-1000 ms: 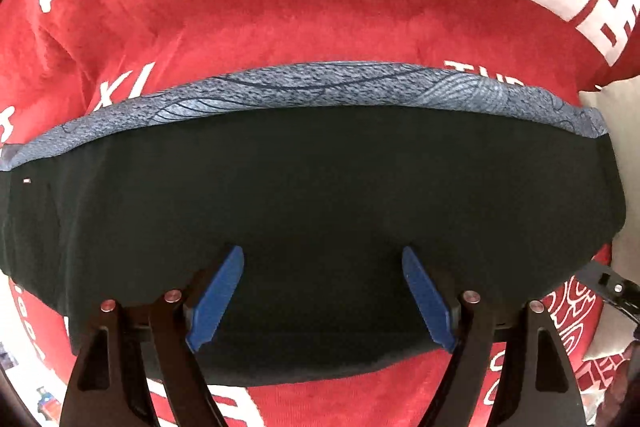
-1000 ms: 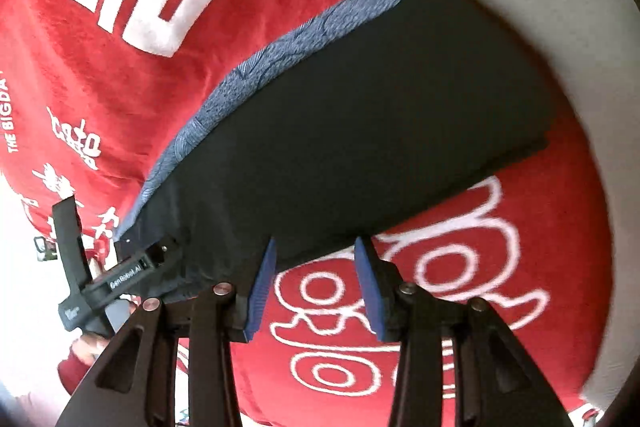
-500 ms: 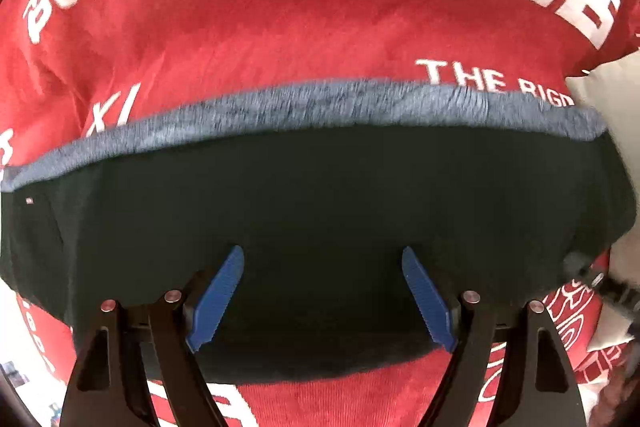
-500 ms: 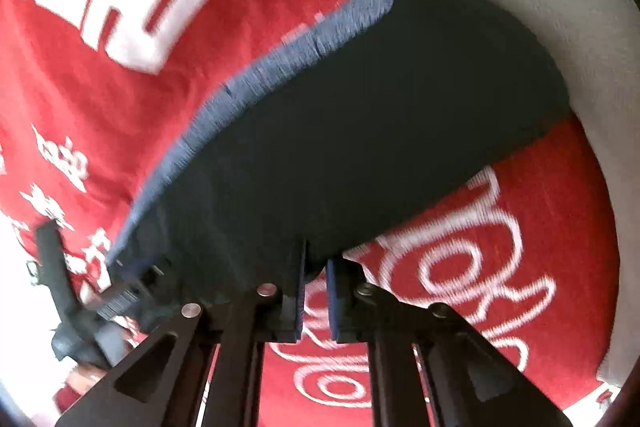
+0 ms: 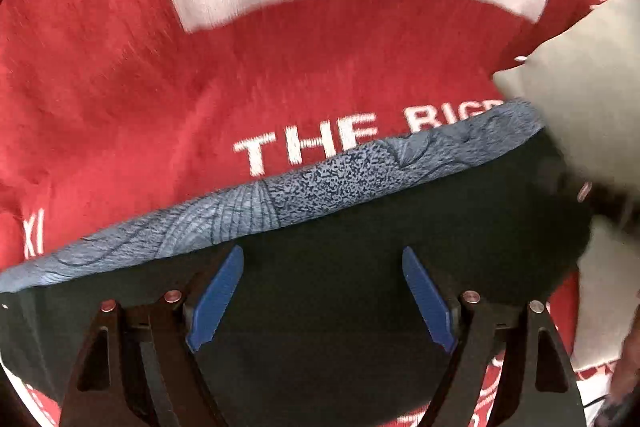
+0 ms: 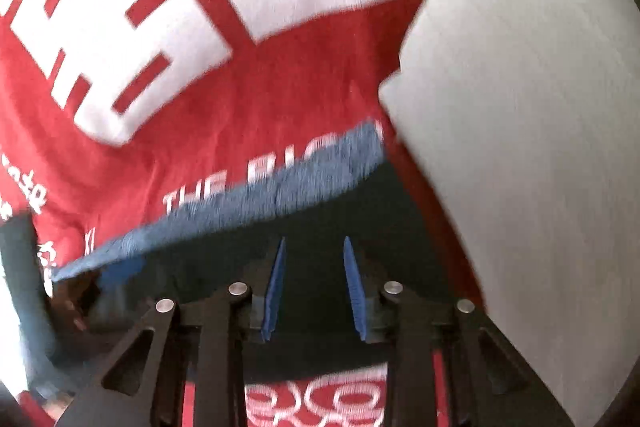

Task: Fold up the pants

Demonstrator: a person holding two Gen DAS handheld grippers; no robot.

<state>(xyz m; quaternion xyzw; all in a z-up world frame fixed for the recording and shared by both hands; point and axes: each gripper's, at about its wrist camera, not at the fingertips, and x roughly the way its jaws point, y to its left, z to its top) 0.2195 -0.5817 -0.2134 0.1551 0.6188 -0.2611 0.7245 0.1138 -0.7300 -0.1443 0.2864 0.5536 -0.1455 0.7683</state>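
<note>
**Pants [image 5: 500, 227] lying flat under both tools, between one fold and the next**

Left gripper [image 5: 321, 251]: spread wide, nothing between the blue pads, aimed steeply down over the dark cloth. Directly under and between its fingers, only black fabric. Just ahead of the fingertips, the blue patterned waistband [image 5: 312, 187], running from lower left to upper right. Beyond that band, a red blanket [image 5: 160, 87] with white lettering. Off to the right of the jaws, a pale cushion [image 5: 592, 87], its corner meeting the far end of the band; touching or merely overlapping, cannot tell.

Right gripper [image 6: 314, 241]: narrow gap, just been opening from a near-shut pinch. Dark cloth visible through the gap, yet no fold seen pressed by the pads, so read as let go. Ahead of its tips the same blue band, blurred. Close on its right, the pale cushion. Behind the fingers, past the near edge of the pants, red blanket again.

Judged step: a fold laid down and released, neither tool gripping, garment resting as a compact dark block with the waistband at the far side.

Judged next move: either press the layers smooth or take the near edge for another fold. For the latter, needs both tools drawn back to that near edge, pads lowered around all layers at once, equal bites left and right, then a level carry toward the band without dragging the blanket or bumping the cushion.
</note>
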